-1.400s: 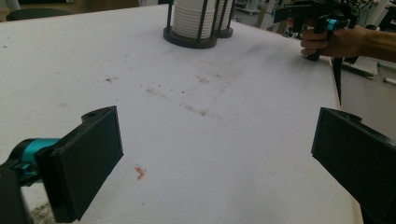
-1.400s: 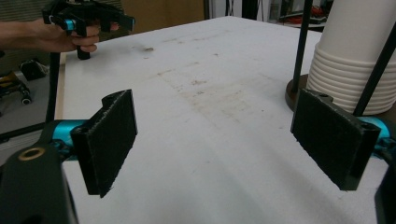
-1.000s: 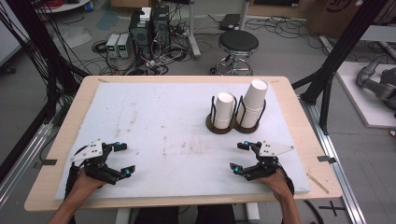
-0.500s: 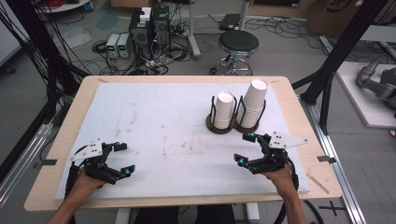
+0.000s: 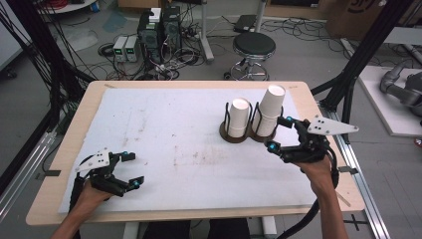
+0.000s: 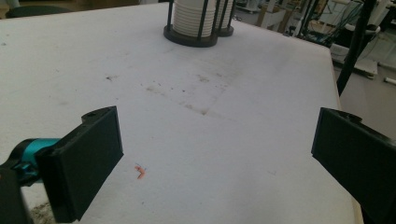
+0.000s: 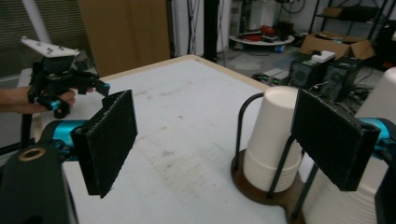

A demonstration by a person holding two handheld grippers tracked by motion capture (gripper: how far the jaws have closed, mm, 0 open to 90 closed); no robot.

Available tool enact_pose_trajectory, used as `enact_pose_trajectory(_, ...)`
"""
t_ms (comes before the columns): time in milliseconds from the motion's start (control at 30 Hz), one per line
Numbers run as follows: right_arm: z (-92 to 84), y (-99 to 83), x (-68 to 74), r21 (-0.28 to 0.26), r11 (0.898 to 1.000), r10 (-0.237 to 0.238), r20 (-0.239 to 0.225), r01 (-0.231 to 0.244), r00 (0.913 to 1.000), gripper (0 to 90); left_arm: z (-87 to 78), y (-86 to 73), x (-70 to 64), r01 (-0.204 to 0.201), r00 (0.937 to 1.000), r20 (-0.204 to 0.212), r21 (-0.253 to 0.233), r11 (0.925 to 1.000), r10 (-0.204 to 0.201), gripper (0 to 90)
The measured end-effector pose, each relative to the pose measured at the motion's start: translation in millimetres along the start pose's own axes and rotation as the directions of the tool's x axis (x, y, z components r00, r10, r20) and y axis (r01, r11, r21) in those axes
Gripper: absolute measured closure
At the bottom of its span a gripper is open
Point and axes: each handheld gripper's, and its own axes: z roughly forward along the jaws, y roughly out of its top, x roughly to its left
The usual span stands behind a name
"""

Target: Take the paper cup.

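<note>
Jaws wide and empty, the right gripper (image 5: 279,134) has closed on the taller cup stack (image 5: 269,110) while the left gripper (image 5: 130,169), equally open, waits near the table's front edge.

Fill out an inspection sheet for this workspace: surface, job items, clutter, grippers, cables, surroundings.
Surface: white mat on a wooden table; brownish stains near the middle, a small orange speck in the left gripper view.
Job's things: two stacks of white paper cups, the shorter stack and the taller stack, upside down in a dark double wire holder.
Clutter: nothing seen on the mat.
Grippers: left hand-held gripper open, low at the near left corner; right hand-held gripper open, close beside the taller stack, not touching.
Cables: black cable trailing from the right wrist; loose wires on the floor.
Surroundings: stool, computer towers, black frame poles.
</note>
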Motion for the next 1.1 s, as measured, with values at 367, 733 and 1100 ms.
enact_pose_trajectory(367,-1.9,45.4,-15.8,0.05,0.999,-0.004,0.091,-0.001,0.9958,15.8,1.9,0.7,0.3,0.003,1.0,0.0,0.021,0.9998,-0.003,1.8)
enact_pose_trajectory(733,11.4,74.5,-33.9,0.141,0.989,0.019,0.19,-0.046,0.9817,15.8,3.1,1.1,0.6,0.003,1.0,0.003,0.031,0.9995,-0.004,1.8)
enact_pose_trajectory(1100,25.2,102.7,-55.6,0.245,0.964,0.03,0.282,-0.102,0.9589,15.8,3.1,1.1,1.0,0.012,0.9999,0.005,0.032,0.9994,-0.013,1.8)
